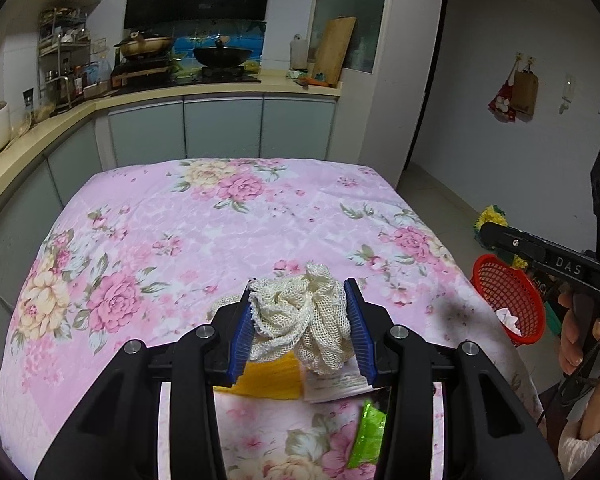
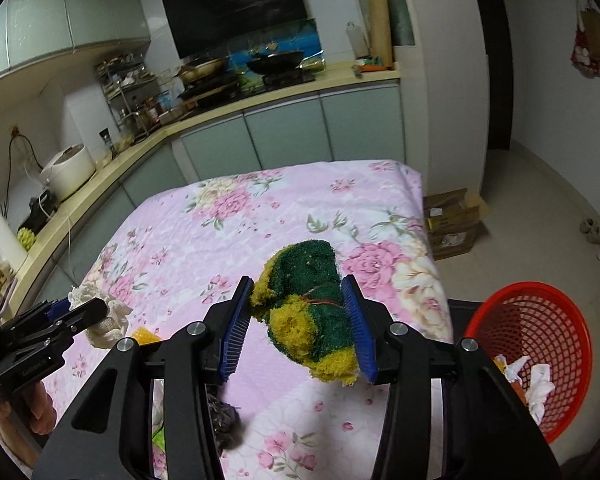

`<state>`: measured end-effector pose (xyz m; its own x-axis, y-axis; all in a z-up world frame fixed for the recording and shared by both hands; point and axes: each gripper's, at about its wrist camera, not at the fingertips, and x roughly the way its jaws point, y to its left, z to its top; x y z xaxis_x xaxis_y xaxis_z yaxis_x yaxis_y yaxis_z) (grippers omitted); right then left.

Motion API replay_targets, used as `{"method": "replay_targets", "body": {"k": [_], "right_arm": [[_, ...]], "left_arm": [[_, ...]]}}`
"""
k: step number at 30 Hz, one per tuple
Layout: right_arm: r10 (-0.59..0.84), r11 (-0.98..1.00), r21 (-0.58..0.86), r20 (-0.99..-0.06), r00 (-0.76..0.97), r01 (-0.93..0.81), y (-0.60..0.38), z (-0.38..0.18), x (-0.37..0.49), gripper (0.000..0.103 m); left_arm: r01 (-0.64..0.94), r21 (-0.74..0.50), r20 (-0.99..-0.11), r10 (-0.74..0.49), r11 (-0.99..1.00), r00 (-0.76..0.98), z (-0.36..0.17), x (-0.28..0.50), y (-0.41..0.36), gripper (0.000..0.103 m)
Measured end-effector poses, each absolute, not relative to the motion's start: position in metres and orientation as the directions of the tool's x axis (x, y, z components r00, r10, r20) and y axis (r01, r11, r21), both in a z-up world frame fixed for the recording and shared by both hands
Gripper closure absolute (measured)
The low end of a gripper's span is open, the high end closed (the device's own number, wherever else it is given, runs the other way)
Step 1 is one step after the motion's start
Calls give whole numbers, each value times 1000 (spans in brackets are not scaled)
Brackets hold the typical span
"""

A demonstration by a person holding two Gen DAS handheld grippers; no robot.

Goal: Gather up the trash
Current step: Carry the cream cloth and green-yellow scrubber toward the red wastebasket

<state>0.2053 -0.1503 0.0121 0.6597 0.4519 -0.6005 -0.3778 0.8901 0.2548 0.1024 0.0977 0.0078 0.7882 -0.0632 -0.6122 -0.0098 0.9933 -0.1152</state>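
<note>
- Blue ribbed fingers of the left gripper are closed on a crumpled cream mesh cloth, lifted clear of the table.
- The right gripper clamps a rolled green-and-yellow scouring sponge between its blue pads, likewise off the surface.
- Below lie a yellow ribbed pad, a white printed paper slip and a green foil wrapper on the pink floral tablecloth.
- The red plastic mesh basket, already holding white scraps, stands beside the table's right edge.
- Step in hand, as judged: carrying both pieces to the basket. The next move calls for bringing each gripper over the rim before letting go.
</note>
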Motion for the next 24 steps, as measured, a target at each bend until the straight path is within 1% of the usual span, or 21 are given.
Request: {"method": "replay_targets", "body": {"k": [10, 24], "right_arm": [[412, 911, 270, -577, 705, -312, -180, 21, 192, 59], [292, 947, 282, -540, 789, -157, -243, 34, 175, 59]], "left_arm": [[58, -106, -588, -109, 993, 802, 23, 113, 67, 62], [195, -98, -555, -217, 976, 803, 39, 133, 5, 62]]}}
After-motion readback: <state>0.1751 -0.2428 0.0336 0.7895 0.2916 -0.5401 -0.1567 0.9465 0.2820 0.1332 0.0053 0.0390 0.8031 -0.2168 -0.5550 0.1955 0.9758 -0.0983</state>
